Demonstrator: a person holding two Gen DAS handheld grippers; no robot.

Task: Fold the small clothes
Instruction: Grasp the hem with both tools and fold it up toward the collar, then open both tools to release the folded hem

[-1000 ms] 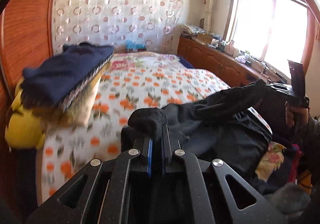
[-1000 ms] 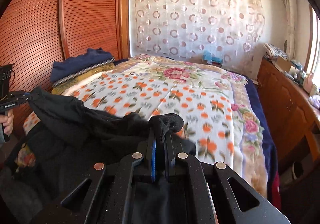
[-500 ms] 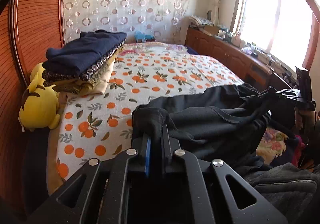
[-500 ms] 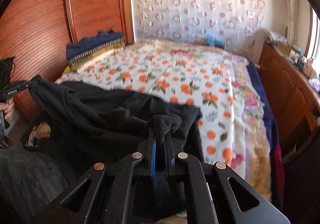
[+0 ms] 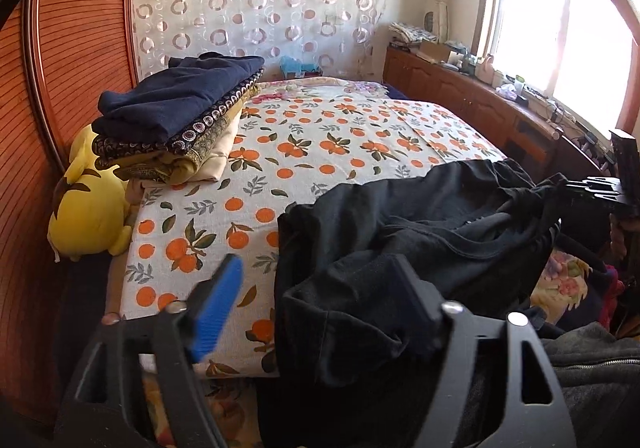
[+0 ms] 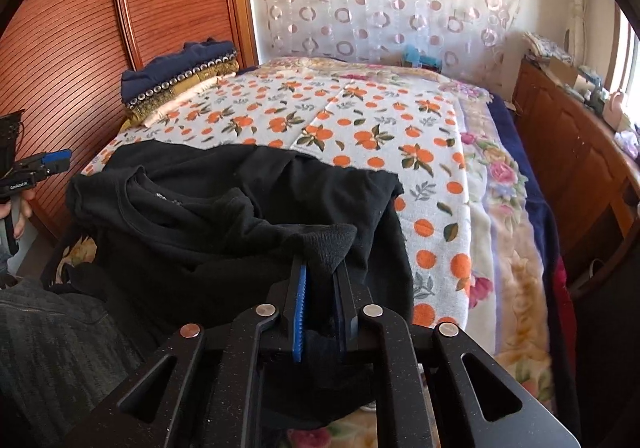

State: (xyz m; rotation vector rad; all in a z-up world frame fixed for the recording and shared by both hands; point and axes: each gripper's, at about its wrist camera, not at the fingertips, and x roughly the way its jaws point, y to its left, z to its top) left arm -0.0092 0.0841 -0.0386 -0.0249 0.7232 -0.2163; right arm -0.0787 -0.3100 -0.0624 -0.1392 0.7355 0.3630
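Left wrist view: left gripper (image 5: 316, 296) jaws opening, standing wide apart; blue pad at lower left, right finger half hidden by cloth. The black shirt (image 5: 420, 232) lies between and against the fingers, but the pads do not press it. Shirt sprawls at lower right of frame, over the near edge of the bed (image 5: 320, 151). Folded pile (image 5: 176, 111) and yellow plush (image 5: 88, 211) sit at left, well apart from it.

Right wrist view: right gripper (image 6: 320, 288) jaws just starting to part, a shirt corner between the pads; whether they still pinch it is hard to tell, probably yes. Shirt fills lower left, collar at centre left, rumpled.

Step, as judged: laying the shirt out flat, release under way. Next move calls for freeing both corners, then smoothing or re-gripping for the first fold.

Room: orange-print sheet beyond the shirt is open. The near portion of the shirt hangs off the bed edge and may slide.
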